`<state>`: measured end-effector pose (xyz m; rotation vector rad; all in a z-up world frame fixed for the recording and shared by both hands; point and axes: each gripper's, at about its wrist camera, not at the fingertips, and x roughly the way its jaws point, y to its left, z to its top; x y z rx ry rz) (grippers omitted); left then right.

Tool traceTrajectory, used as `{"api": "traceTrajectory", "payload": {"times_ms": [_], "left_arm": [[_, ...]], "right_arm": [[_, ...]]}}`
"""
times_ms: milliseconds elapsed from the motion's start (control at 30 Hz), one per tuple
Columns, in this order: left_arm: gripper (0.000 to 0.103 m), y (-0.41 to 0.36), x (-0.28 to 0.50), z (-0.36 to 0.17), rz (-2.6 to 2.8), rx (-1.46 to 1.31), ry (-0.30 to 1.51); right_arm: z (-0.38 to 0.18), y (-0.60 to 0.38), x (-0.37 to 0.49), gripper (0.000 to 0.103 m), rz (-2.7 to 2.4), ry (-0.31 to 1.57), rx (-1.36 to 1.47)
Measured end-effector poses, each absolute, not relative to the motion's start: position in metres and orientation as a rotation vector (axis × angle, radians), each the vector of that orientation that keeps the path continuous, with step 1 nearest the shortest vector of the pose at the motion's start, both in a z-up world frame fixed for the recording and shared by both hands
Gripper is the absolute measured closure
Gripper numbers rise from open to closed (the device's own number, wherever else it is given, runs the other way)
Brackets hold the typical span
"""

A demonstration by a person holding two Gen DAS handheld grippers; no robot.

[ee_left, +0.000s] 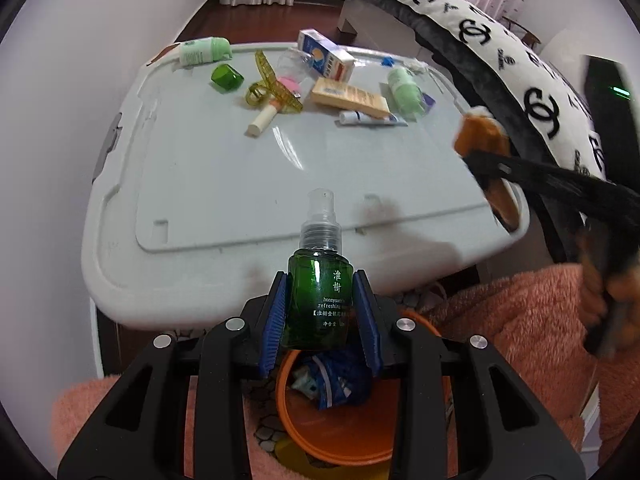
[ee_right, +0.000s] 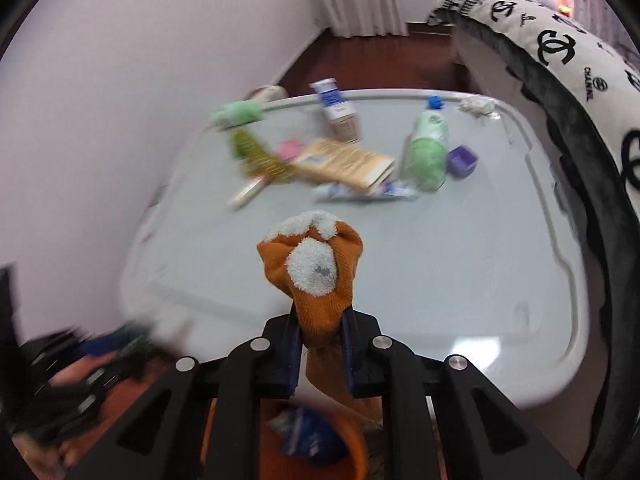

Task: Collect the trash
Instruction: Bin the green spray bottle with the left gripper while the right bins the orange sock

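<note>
My left gripper (ee_left: 320,300) is shut on a green spray bottle (ee_left: 318,304) with a clear cap, held upright above an orange bin (ee_left: 320,432). The bin holds a crumpled blue wrapper (ee_left: 336,380). My right gripper (ee_right: 320,344) is shut on an orange and white sock (ee_right: 316,268), over the near edge of the grey lid (ee_right: 440,280) and above the bin (ee_right: 352,452). The right gripper with the sock (ee_left: 480,136) shows blurred at the right in the left wrist view.
At the far end of the grey lid (ee_left: 200,168) lie a tan box (ee_left: 348,98), a blue and white carton (ee_left: 326,54), a green bottle (ee_left: 404,90), a tube (ee_left: 372,119), a yellow clip (ee_left: 272,84), a green cap (ee_left: 227,77). A patterned cushion (ee_left: 520,80) borders the right.
</note>
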<state>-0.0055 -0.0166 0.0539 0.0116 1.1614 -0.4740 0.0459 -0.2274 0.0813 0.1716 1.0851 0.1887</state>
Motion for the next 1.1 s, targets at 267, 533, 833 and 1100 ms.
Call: {"api": "traceTrajectory", "payload": {"times_ms": [267, 533, 833, 1100], "left_arm": [[0.070, -0.034, -0.048, 0.005, -0.561, 0.108, 1.367], [0.028, -0.046, -0.063, -0.056, -0.524, 0.204, 1.595], [0.028, -0.035, -0.056, -0.054, -0.508, 0.142, 1.598], [0.028, -0.025, -0.031, -0.022, -0.424, 0.122, 1.432]], "right_arm": [[0.046, -0.199, -0.041, 0.086, 0.262, 1.256, 0.187], [-0.006, -0.189, -0.060, 0.033, 0.189, 1.408, 0.167], [0.016, -0.206, -0.050, 0.023, 0.156, 1.329, 0.207], [0.037, -0.198, 0.001, 0.017, 0.175, 1.148, 0.091]]}}
